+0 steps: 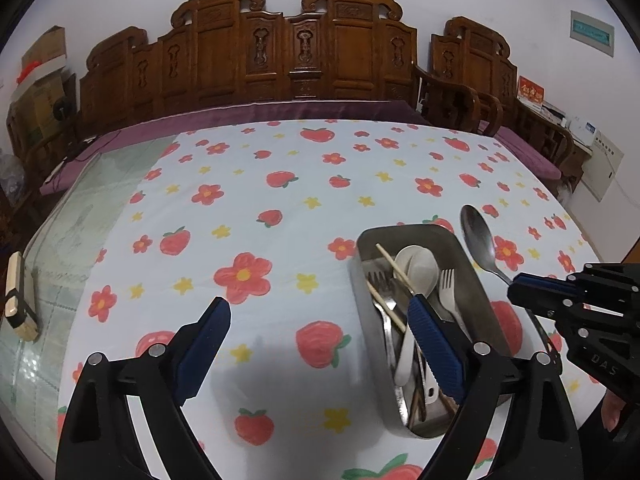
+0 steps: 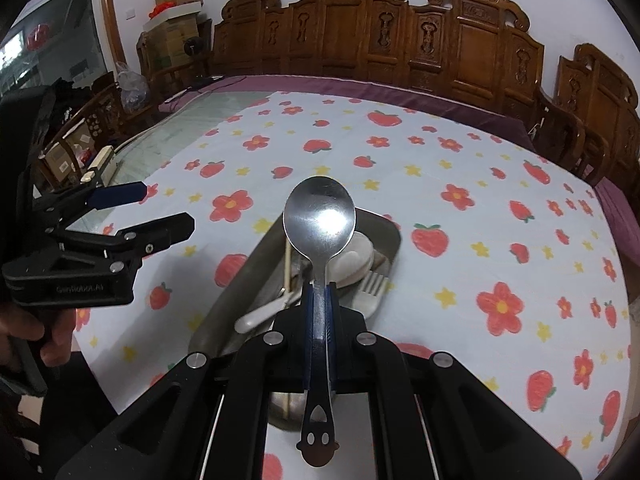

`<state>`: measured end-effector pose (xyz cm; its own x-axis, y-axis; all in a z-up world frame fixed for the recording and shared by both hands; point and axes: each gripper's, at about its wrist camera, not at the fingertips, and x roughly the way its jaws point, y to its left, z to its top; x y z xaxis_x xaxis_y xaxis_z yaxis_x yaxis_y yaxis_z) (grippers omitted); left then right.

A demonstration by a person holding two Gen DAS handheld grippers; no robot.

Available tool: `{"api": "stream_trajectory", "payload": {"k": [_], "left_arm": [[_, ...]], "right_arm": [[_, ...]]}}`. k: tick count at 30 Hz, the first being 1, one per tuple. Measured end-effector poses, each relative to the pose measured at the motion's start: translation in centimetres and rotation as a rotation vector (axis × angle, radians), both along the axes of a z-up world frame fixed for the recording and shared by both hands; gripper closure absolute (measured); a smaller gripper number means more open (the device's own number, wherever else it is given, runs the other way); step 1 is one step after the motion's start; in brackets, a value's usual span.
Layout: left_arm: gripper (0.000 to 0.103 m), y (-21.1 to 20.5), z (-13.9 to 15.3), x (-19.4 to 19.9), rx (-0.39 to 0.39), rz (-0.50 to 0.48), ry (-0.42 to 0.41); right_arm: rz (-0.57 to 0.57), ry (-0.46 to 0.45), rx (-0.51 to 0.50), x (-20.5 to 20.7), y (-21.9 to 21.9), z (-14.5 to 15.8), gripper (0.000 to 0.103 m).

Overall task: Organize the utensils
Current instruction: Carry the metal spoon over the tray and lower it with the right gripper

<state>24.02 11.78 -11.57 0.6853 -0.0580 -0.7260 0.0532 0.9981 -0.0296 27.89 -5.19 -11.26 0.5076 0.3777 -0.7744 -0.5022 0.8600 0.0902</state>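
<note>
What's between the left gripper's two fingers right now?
Only bare tablecloth, per the left wrist view. The left gripper is open and empty; the metal tray lies behind its right finger.

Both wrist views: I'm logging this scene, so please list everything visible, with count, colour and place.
metal spoon: 1, silver, held above the tray
tray: 1, grey metal, on the tablecloth
white spoon: 1, white, in the tray
white fork: 1, white, in the tray
metal fork: 1, silver, in the tray
chopsticks: 2, pale wood, in the tray
tablecloth: 1, white with red flowers and strawberries, on the table
bench: 1, carved brown wood, behind the table
left tongs: open, beside the tray
right tongs: shut on the metal spoon
</note>
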Motion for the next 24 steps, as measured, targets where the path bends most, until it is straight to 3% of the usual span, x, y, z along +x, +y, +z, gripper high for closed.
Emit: {"api": "stream_trajectory", "payload": {"k": [15, 24], "left_arm": [[0.016, 1.5, -1.2, 0.2, -0.013, -0.008, 0.016], [0.016, 1.4, -1.9, 0.2, -0.002, -0.018, 0.031]], "right_arm": [[-0.040, 0.073, 0.037, 2.3, 2.8, -3.2, 0.096], [-0.077, 0.101, -0.004, 3.3, 3.0, -5.7, 0.096]]}}
